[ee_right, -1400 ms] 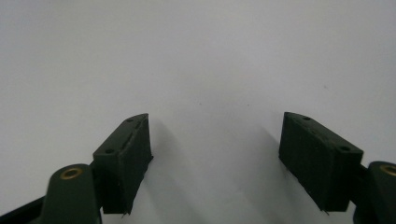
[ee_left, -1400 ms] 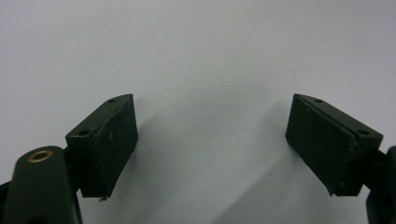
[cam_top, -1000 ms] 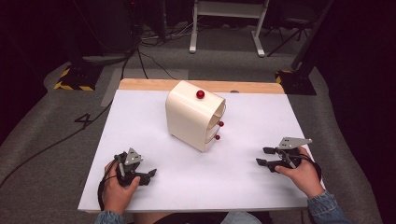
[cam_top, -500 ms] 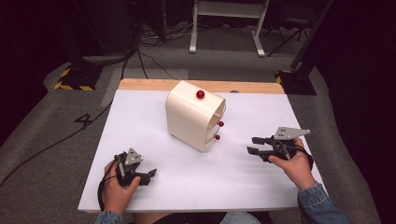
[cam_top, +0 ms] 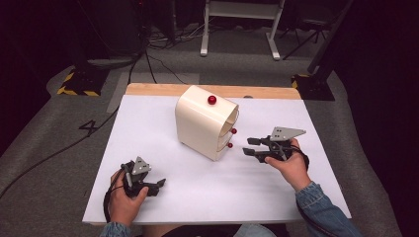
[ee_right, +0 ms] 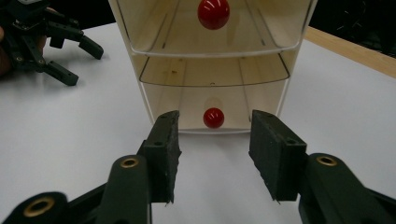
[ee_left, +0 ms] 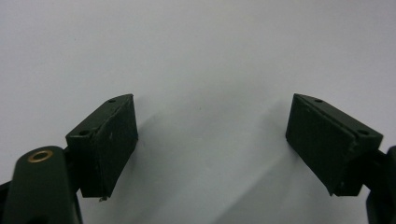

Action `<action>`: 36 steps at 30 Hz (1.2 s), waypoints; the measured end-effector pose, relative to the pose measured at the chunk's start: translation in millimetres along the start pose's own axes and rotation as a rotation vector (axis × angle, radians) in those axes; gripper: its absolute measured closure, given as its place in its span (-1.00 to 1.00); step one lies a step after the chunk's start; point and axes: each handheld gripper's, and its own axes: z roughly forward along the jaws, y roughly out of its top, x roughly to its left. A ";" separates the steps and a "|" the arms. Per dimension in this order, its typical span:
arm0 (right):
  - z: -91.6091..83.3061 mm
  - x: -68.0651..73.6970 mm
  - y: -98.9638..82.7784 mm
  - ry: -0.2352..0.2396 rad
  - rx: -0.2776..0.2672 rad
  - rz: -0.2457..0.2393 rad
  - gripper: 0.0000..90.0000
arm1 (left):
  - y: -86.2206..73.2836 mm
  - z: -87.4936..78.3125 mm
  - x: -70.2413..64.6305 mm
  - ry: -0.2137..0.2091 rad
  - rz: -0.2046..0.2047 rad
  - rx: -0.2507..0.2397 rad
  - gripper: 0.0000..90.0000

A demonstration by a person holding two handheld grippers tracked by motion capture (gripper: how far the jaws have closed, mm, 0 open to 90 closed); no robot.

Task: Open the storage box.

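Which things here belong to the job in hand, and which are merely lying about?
In the job, likely:
right tool, open, lined up on the lower red knob
small drawer unit

Lying about:
left tool, open, over bare white table
cables on the floor
metal stand behind

Drawer unit (ee_right: 212,60): top and both sides cut off by the right gripper view's edges; upper drawer shows in part, its contents hazy behind translucent plastic. In the high view, the drawer fronts face the tabletop's (cam_top: 148,123) right edge and are seen obliquely; their two knobs (cam_top: 233,131) are too small to detail. Left gripper (ee_left: 212,149): fingers (ee_left: 105,140) cut at the bottom edge of the left gripper view. Person's forearms cut off at the high view's bottom edge.
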 end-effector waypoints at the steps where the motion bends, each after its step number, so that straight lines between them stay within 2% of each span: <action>1: 3.3 -0.4 0.3 0.002 -0.001 0.002 0.21 | 0.0 0.0 0.0 0.000 -0.001 0.000 -0.62; 5: 16.5 -1.2 0.3 0.013 -0.016 0.001 0.25 | -0.1 -0.1 0.1 -0.001 0.001 0.000 -0.62; 8: 25.8 0.0 -2.6 0.014 0.009 -0.015 0.25 | -0.2 -0.2 0.2 0.003 0.008 -0.001 -0.62; 13: 37.3 1.3 -9.5 0.005 0.028 -0.006 0.28 | -0.2 -0.2 0.2 0.003 0.007 -0.001 -0.62; 22: 56.7 -3.7 -14.3 -0.002 0.018 0.014 0.39 | -0.1 -0.2 0.3 0.001 0.006 0.001 -0.62; 27: 61.7 -5.4 -16.9 -0.006 0.008 0.017 0.50 | 0.0 -0.2 0.4 0.000 0.005 0.001 -0.62; 30: 62.3 -5.5 -17.4 0.000 0.011 0.025 0.64 | -0.2 0.0 0.1 -0.001 0.000 -0.002 -0.62; 36: 61.9 -2.1 -16.8 -0.018 0.013 0.000 0.65 | -0.1 -0.1 0.4 -0.001 0.003 -0.001 -0.62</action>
